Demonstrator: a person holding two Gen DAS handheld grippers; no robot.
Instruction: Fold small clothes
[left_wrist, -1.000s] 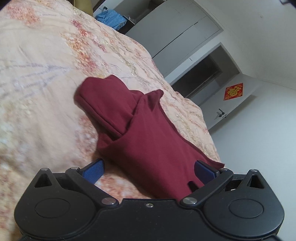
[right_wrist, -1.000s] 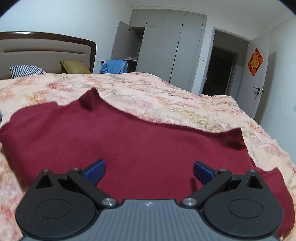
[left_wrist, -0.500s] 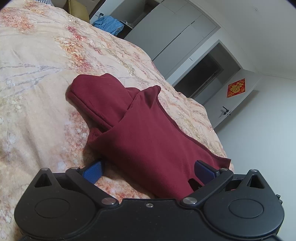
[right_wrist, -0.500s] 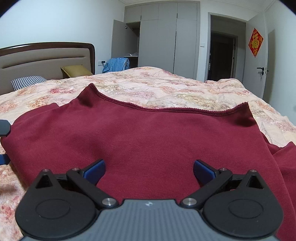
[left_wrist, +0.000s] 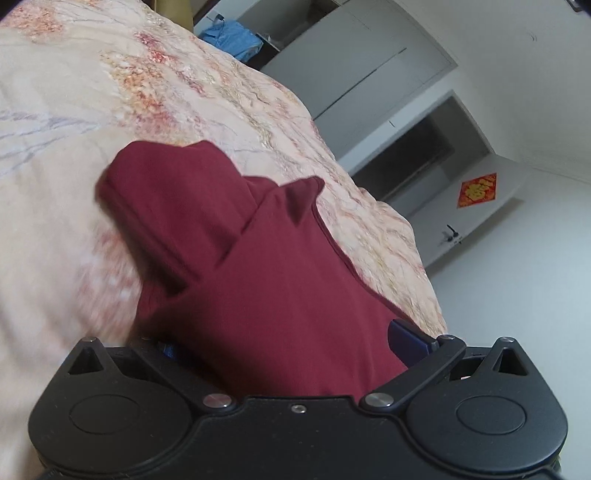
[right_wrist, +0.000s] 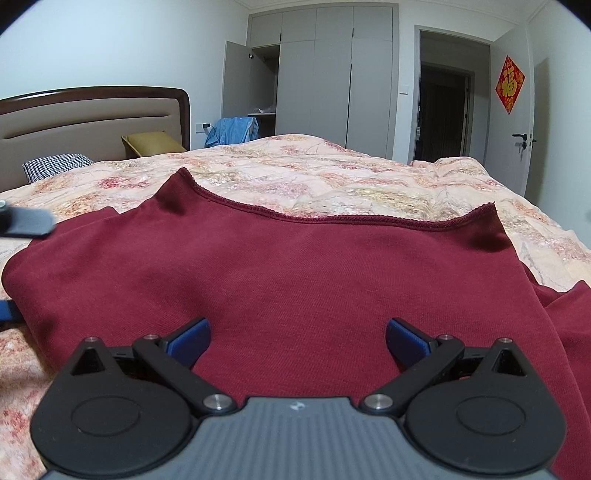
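Maroon knit garment (left_wrist: 258, 288) lies on the floral quilted bed (left_wrist: 74, 110), one soft fold bulging toward 10 o'clock. In the left wrist view, cloth drapes over the left hand-held gripper (left_wrist: 291, 343), whose jaws are spread wide. In the right wrist view, the garment (right_wrist: 295, 277) lies flat, ribbed hem at 12 o'clock; the right hand-held gripper (right_wrist: 297, 336) is released above it. A mustard pillow (right_wrist: 151, 142) sits at 11 o'clock.
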